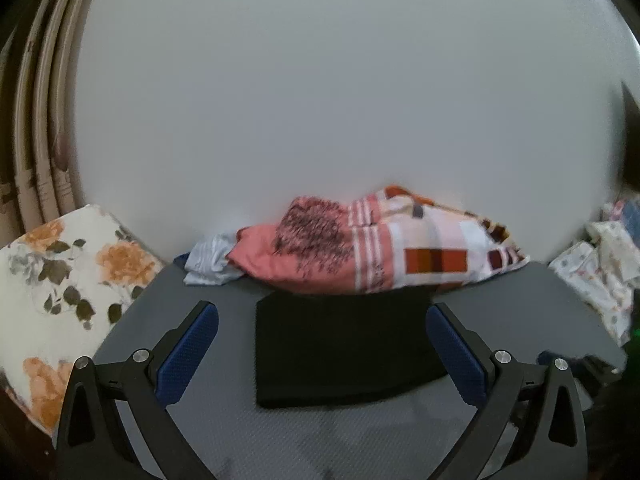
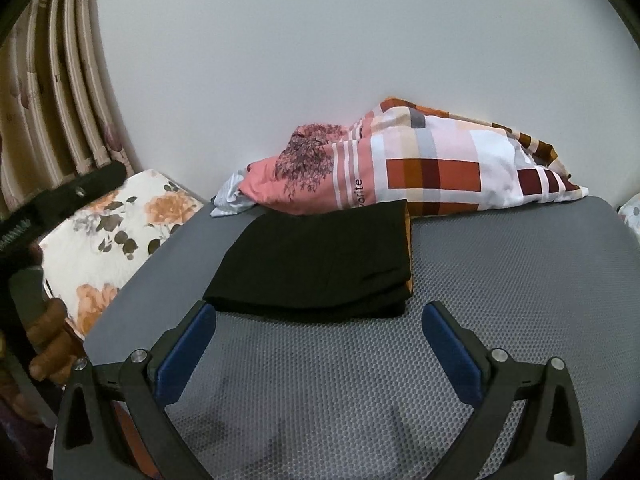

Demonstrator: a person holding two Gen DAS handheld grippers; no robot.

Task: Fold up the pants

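Black pants (image 1: 340,348) lie folded into a compact rectangle on the grey mat (image 1: 200,432). In the right wrist view the pants (image 2: 316,260) show stacked layers along their near edge and an orange lining at their right edge. My left gripper (image 1: 322,312) is open, its blue pads on either side of the pants and just above them, holding nothing. My right gripper (image 2: 320,312) is open and empty, just in front of the pants' near edge.
A pink and checked pillow (image 2: 420,168) lies against the white wall behind the pants, with pale cloth (image 1: 212,260) beside it. A floral cushion (image 2: 116,232) is at the left, curtains (image 2: 52,92) behind it. Patterned cloth (image 1: 600,264) lies at the right.
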